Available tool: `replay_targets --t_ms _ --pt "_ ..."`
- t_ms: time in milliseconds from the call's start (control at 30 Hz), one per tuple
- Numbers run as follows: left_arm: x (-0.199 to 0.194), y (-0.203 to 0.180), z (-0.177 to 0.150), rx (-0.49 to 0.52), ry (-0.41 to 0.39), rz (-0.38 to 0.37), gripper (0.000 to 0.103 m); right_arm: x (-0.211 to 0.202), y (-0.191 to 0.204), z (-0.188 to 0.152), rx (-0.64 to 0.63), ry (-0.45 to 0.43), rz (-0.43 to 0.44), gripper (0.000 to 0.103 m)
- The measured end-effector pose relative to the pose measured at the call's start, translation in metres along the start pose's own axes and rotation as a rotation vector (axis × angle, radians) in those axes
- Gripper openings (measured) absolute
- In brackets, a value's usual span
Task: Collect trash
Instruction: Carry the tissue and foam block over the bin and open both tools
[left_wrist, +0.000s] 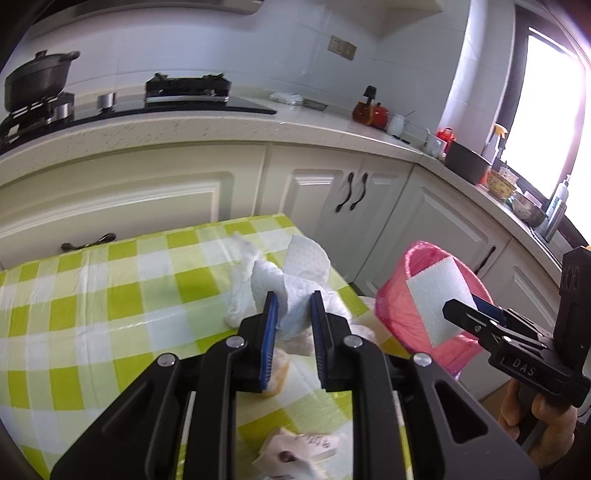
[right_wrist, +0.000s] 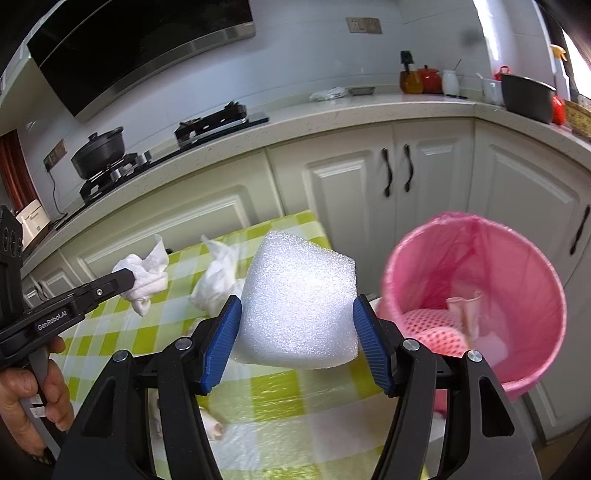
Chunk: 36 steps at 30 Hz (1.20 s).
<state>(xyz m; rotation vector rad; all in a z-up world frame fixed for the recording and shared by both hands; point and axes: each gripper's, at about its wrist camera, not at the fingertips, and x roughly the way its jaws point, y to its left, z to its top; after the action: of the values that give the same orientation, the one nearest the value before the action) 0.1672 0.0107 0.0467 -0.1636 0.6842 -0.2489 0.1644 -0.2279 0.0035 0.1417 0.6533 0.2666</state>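
My left gripper (left_wrist: 293, 297) is shut on a crumpled white paper towel (left_wrist: 291, 273), held just above the green-checked table (left_wrist: 92, 295). The right wrist view shows that same gripper (right_wrist: 127, 277) and towel (right_wrist: 147, 275) at the left. My right gripper (right_wrist: 297, 317) is shut on a white foam block (right_wrist: 299, 302), its blue pads pressing both sides. To the right stands a pink-lined bin (right_wrist: 517, 280) with a pink foam net (right_wrist: 432, 325) inside. In the left wrist view the right gripper (left_wrist: 456, 310) holds the foam block (left_wrist: 436, 299) in front of the bin (left_wrist: 399, 314).
A second crumpled tissue (right_wrist: 218, 277) lies on the tablecloth (right_wrist: 110, 332), and a printed wrapper (left_wrist: 299, 450) and a yellowish scrap (left_wrist: 280, 369) lie near me. White cabinets (left_wrist: 332, 192) and a counter with a stove (left_wrist: 184, 92) and pot (left_wrist: 37, 81) run behind.
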Motion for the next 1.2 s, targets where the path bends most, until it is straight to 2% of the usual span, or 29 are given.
replay_targets --t_ms 533,833,1067,1100,1200 --pt "0.041 -0.119 0.03 0.137 0.013 -0.145 0.018 -0.034 -0.121 0.031 0.077 -0.085 -0.198 0.06" --pt "0.084 -0.172 0.04 0.185 0.055 -0.209 0.018 -0.031 -0.167 0.038 0.087 -0.103 -0.262 0.06" --pt "0.115 -0.206 0.044 0.22 0.103 -0.244 0.018 -0.021 -0.187 0.04 0.083 -0.091 -0.281 0.061" --pt "0.119 -0.209 0.044 0.222 0.108 -0.243 0.019 -0.019 -0.19 0.04 0.088 -0.088 -0.283 0.061" --pt "0.135 -0.214 0.045 0.223 0.133 -0.227 0.035 -0.016 -0.195 0.04 0.086 -0.08 -0.287 0.068"
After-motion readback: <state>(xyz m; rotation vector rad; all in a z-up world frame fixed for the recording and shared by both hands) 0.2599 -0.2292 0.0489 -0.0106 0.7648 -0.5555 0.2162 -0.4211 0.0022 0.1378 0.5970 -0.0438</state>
